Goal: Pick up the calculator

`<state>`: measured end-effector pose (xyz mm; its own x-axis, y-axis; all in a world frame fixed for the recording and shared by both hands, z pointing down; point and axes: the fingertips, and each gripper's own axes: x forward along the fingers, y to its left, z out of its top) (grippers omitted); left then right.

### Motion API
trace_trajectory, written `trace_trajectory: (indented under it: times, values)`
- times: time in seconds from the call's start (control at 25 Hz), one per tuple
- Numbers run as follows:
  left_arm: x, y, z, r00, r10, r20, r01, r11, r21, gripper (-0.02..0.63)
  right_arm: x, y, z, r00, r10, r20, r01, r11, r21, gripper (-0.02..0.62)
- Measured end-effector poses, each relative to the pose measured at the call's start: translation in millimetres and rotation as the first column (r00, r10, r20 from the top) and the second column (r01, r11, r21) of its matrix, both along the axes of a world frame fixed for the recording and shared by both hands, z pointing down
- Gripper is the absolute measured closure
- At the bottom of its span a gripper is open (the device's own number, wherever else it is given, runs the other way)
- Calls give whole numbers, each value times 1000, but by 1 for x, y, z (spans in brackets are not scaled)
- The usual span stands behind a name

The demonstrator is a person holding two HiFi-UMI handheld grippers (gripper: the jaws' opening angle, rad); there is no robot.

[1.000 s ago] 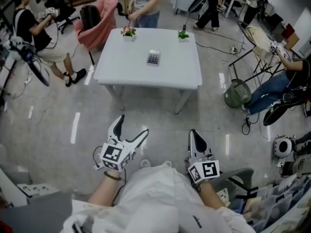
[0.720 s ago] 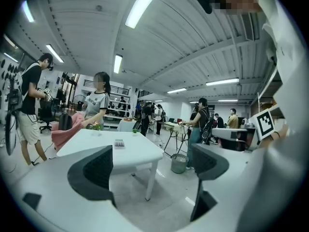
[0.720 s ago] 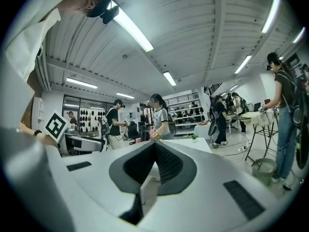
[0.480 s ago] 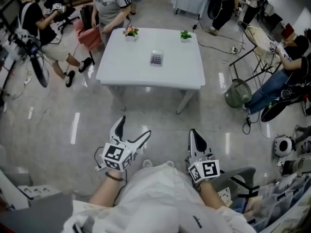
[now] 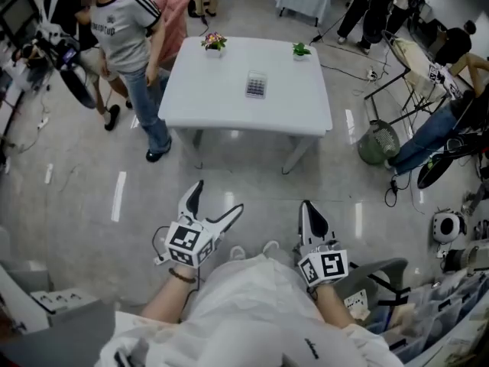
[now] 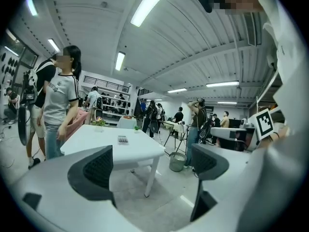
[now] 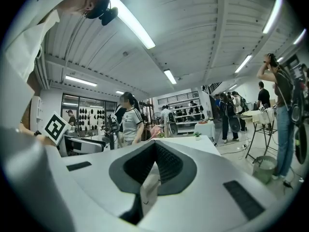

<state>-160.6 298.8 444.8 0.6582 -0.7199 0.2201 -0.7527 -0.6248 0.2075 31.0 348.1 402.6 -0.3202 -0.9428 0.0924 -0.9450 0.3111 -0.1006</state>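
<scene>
The calculator (image 5: 256,86) lies flat near the middle of the white table (image 5: 221,109), well ahead of both grippers across bare floor. It shows small on the tabletop in the left gripper view as the calculator (image 6: 122,139). My left gripper (image 5: 218,196) is held low in front of me, pointing toward the table; its jaws have just opened a little wider and stand open with nothing between them, as the left gripper (image 6: 152,163) view also shows. My right gripper (image 5: 306,207) is beside it, jaws shut on nothing, pads meeting in the right gripper (image 7: 155,145) view.
Two small potted plants (image 5: 213,42) (image 5: 301,50) stand at the table's far edge. A person in a striped-sleeve shirt (image 5: 130,44) stands at the table's left side. A floor fan (image 5: 376,142) and a seated person (image 5: 451,121) are right of the table.
The person has walked from the far side round to the table's left side. Both grippers have moved slightly toward the table, which now sits a little farther right in the head view.
</scene>
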Motion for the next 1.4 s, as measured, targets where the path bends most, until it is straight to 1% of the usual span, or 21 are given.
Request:
trace_trajectory:
  times: [0.2,0.44,0.6,0.84,1.16,1.4]
  values:
    - [-5,-9,2,1000,8,-10,-8,1000,-17,121,-9,-11,-4,1000,-8,-19,8,1000,-12,578]
    - [-8,-21,4,1000,-5,-25,4,1000,-22,121,-19,-27,-5,999,-36,-33,36,999,-5,578]
    - [-8,-31,0,1000,-18,-15,18,1000,-3,121,-20,-38,-4,998,-57,-28,58,998,7,578]
    - [6,-51,11,1000,-24,2,24,999,-21,121,-10,-61,3,998,-64,-8,64,998,15,578]
    - [36,-115,25,1000,-11,24,12,999,-48,121,13,-124,13,998,-58,9,58,998,3,578]
    - [62,-173,23,999,-29,31,30,998,-47,121,38,-182,11,997,-68,19,68,998,1,578]
